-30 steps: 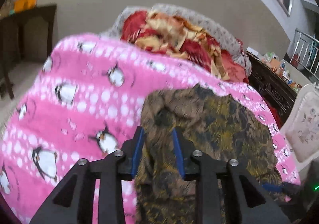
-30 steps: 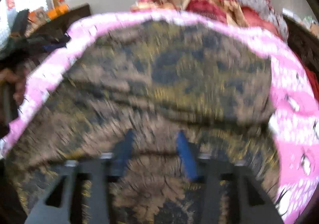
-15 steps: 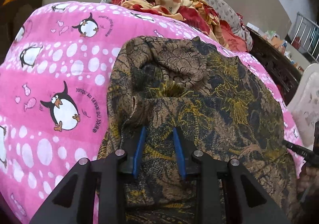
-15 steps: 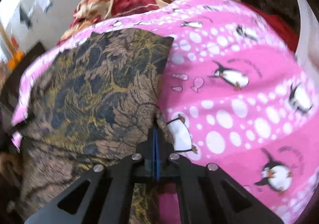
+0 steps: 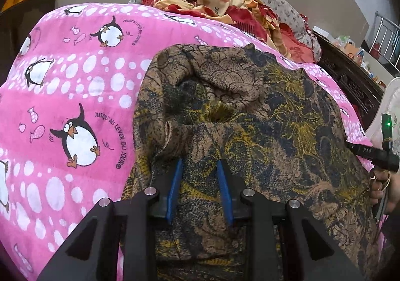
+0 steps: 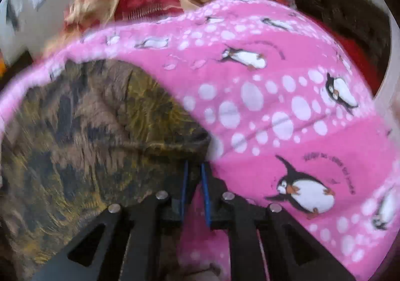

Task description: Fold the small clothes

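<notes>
A brown, yellow and dark blue patterned garment (image 5: 250, 115) lies on a pink penguin-print blanket (image 5: 75, 95). Its upper left part is bunched into folds. My left gripper (image 5: 200, 168) is open, its blue pads resting over the garment's near edge. In the right wrist view the same garment (image 6: 87, 130) fills the left side, blurred by motion. My right gripper (image 6: 193, 168) stands at the garment's right corner with a narrow gap between its pads; a fold of cloth sits at its tips, and I cannot tell if it is pinched.
A crumpled red and yellow blanket (image 5: 212, 0) and a grey flowered pillow (image 5: 280, 5) lie at the far end. Dark carved wooden furniture (image 5: 350, 80) stands at the right. The other gripper's body and hand (image 5: 377, 156) show at the right edge.
My right gripper's pads, fully closed half a second ago, have parted slightly and it has shifted along the garment's right corner. The left gripper has held its place on the near edge.
</notes>
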`<control>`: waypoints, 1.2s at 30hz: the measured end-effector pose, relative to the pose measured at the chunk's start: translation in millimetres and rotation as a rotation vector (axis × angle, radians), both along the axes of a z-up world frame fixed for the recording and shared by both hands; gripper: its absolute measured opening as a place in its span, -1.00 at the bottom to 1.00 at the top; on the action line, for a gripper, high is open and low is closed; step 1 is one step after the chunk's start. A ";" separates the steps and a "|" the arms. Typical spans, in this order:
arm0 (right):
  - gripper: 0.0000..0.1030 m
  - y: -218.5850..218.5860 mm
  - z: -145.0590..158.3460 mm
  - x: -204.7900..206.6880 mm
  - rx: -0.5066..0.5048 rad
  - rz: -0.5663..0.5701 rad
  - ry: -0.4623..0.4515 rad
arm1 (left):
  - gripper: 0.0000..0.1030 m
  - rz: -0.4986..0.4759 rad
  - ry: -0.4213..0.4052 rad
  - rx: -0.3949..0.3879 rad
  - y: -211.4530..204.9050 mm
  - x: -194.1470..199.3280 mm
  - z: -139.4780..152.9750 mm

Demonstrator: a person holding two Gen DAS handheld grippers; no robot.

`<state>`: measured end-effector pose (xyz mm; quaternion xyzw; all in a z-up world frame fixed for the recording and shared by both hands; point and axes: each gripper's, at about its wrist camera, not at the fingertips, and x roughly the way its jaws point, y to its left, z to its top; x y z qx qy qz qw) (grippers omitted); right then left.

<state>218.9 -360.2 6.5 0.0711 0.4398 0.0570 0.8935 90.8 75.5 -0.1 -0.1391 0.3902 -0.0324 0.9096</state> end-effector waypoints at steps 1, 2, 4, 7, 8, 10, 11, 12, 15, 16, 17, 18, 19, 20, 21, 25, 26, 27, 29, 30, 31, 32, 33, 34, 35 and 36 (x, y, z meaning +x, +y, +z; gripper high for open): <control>-0.79 -5.5 -0.2 -1.1 0.041 -0.001 0.001 | -0.85 0.000 0.001 0.001 -0.4 0.3 0.0; -0.77 -9.2 -0.7 -3.3 0.067 0.008 -0.005 | -0.85 0.000 0.001 0.002 -0.2 0.4 -0.1; -0.76 -14.2 -0.8 -7.2 0.100 0.009 -0.010 | -0.85 0.001 0.001 0.006 -0.2 0.8 0.3; -0.72 -8.2 1.4 -5.9 0.053 0.003 -0.015 | -0.85 0.001 0.002 0.004 -0.3 0.7 0.4; -0.66 -2.1 3.6 -7.2 0.002 -0.003 -0.018 | -0.85 0.001 0.002 0.006 -0.5 0.7 0.3; -0.47 3.4 1.7 -5.2 -0.062 -0.023 -0.021 | -0.85 0.002 0.002 0.008 -0.6 0.7 0.5; -0.20 6.1 2.6 -5.8 -0.108 -0.043 -0.022 | -0.85 0.002 0.002 0.007 -0.7 0.7 0.6; 0.24 5.8 3.8 -5.9 -0.146 -0.069 -0.022 | -0.85 0.002 0.002 0.007 -0.6 0.7 0.6; 0.99 2.4 3.3 -5.9 -0.283 -0.206 0.023 | -0.85 0.002 0.003 0.008 -0.5 0.7 0.5; 0.99 -2.0 4.0 -6.3 -0.257 -0.201 0.029 | -0.85 0.002 0.003 0.007 -0.6 0.5 0.5; 0.86 -6.2 6.1 -6.0 -0.233 -0.212 0.039 | -0.85 0.002 0.003 0.010 -1.1 0.2 0.8; 0.50 -8.3 10.6 -7.8 -0.230 -0.232 0.036 | -0.85 0.002 0.003 0.011 -1.0 0.7 0.5; 0.35 -9.5 17.5 -11.3 -0.226 -0.244 0.025 | -0.85 0.002 0.003 0.010 -0.9 1.1 0.4; 0.30 -8.0 29.7 -17.6 -0.208 -0.243 -0.005 | -0.85 0.002 0.004 0.010 -1.3 1.2 0.5; 0.32 -4.7 38.3 -22.0 -0.195 -0.233 -0.039 | -0.85 0.002 0.004 0.012 -2.0 0.9 0.7; 1.00 43.3 78.7 -61.1 -0.121 -0.006 -0.269 | -0.85 0.002 0.004 0.012 -1.2 1.1 0.5; 1.00 54.8 80.6 -65.5 -0.116 0.045 -0.265 | -0.85 0.003 0.004 0.013 -1.4 1.0 0.6; 1.00 67.7 80.0 -69.0 -0.117 0.100 -0.243 | -0.85 0.002 0.004 0.012 -1.0 1.1 0.5; 0.99 96.7 72.7 -76.8 -0.116 0.185 -0.206 | -0.85 0.003 0.004 0.012 -1.2 0.9 0.7; 0.99 108.5 68.5 -81.7 -0.115 0.199 -0.207 | -0.85 0.003 0.004 0.011 -0.9 1.1 0.6; 0.99 124.7 59.5 -89.3 -0.121 0.228 -0.203 | -0.85 0.003 0.004 0.011 -1.0 1.0 0.6; 0.99 134.0 50.9 -96.4 -0.135 0.235 -0.199 | -0.85 0.003 0.004 0.011 -1.1 0.8 0.8; 0.99 142.7 37.9 -99.1 -0.153 0.228 -0.181 | -0.85 0.003 0.004 0.012 -1.0 0.9 0.7; 0.99 150.8 17.3 -99.1 -0.176 0.216 -0.126 | -0.85 0.002 0.004 0.011 -0.9 0.8 0.7; 0.99 154.4 -4.7 -97.4 -0.198 0.206 -0.059 | -0.85 0.002 0.004 0.011 -0.9 0.6 0.7; 0.99 155.8 -8.8 -98.3 -0.192 0.207 -0.068 | -0.85 0.003 0.004 0.010 -1.0 0.7 0.7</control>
